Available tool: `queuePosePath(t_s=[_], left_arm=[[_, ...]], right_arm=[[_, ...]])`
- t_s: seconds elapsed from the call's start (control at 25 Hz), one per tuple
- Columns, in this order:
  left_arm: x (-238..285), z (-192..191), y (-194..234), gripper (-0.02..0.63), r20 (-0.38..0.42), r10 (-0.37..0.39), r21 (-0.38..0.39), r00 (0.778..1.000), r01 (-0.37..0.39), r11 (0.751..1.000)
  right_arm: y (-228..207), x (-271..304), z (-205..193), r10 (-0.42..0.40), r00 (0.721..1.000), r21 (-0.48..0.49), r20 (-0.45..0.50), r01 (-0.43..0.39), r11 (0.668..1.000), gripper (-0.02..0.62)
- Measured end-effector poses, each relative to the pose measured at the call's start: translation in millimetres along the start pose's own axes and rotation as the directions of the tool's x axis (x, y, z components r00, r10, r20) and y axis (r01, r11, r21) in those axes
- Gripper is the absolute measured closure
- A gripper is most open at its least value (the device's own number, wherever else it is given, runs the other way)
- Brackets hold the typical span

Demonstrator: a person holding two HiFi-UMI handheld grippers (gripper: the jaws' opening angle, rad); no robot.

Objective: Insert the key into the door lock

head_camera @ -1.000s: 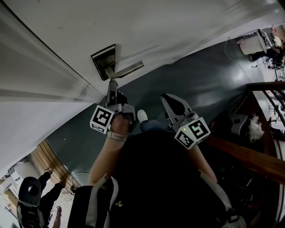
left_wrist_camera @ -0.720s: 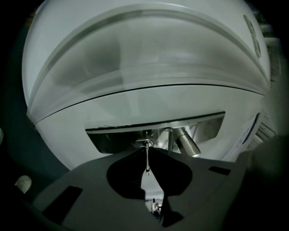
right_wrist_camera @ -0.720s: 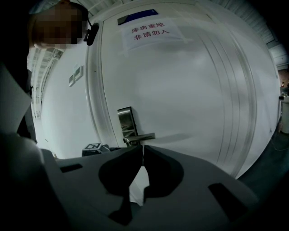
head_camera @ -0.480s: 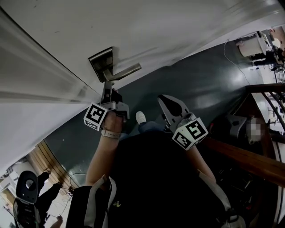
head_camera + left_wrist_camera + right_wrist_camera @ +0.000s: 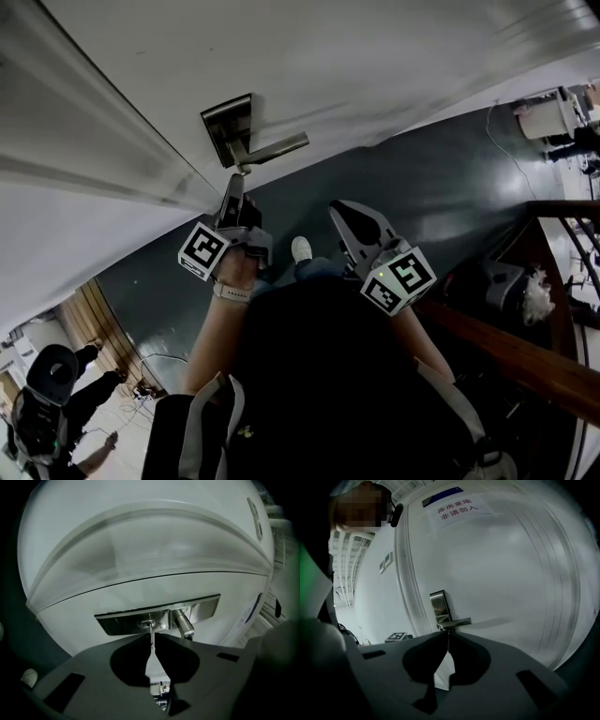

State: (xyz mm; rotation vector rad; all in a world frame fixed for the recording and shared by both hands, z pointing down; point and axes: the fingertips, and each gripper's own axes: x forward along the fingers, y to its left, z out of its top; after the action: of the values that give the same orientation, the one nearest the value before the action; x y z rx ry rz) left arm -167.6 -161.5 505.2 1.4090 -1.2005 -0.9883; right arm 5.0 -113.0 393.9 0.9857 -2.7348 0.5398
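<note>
The key (image 5: 151, 632), pinched in the closed left tool (image 5: 153, 641), meets the keyhole (image 5: 148, 619) in the lock plate (image 5: 206, 609), perhaps barely entered. Keep it square and push straight; the right tool (image 5: 446, 637) is closed, empty

Door (image 5: 375, 56): white, filling the top of the view.
Lock plate (image 5: 225, 127): metal, its lever handle (image 5: 281, 147) pointing right.
Left gripper (image 5: 234, 183): tip up at the plate's lower end, beside the lever's root.
Right gripper (image 5: 337, 210): held back from the door, over the dark floor (image 5: 422, 159).
Key: too small to make out.
</note>
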Motion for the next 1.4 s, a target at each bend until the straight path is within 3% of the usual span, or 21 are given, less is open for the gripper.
queuePosePath(t_s=[0.16,0.36,0.52,0.68,1.04,1.4], left_arm=[[-17,2,-13,0.578,-0.015,-0.012,0.058,1.000,0.013,0.998],[-44,18,-19,0.578,-0.003,0.042,0.185,0.999,-0.040,0.982],[-62,32,-28,0.578,0.004,0.058,0.338,0.998,-0.056,0.939],[-79,42,-42,0.578,0.019,0.056,0.444,0.998,-0.059,0.894],[-130,56,-91,0.578,0.071,0.106,0.671,0.992,-0.126,0.731],[-166,70,-120,0.578,0.144,0.165,0.829,0.976,-0.210,0.518]], right_arm=[[11,7,2,0.062,0.998,-0.008,-0.003,-0.062,0.998,0.572],[29,20,6,0.145,0.989,-0.015,-0.006,-0.145,0.989,0.572],[43,34,12,0.213,0.977,-0.026,-0.008,-0.213,0.977,0.572],[60,45,19,0.276,0.961,-0.053,-0.016,-0.276,0.960,0.572],[102,50,41,0.402,0.915,-0.116,-0.031,-0.403,0.908,0.572],[140,57,61,0.499,0.865,-0.217,-0.060,-0.499,0.839,0.572]])
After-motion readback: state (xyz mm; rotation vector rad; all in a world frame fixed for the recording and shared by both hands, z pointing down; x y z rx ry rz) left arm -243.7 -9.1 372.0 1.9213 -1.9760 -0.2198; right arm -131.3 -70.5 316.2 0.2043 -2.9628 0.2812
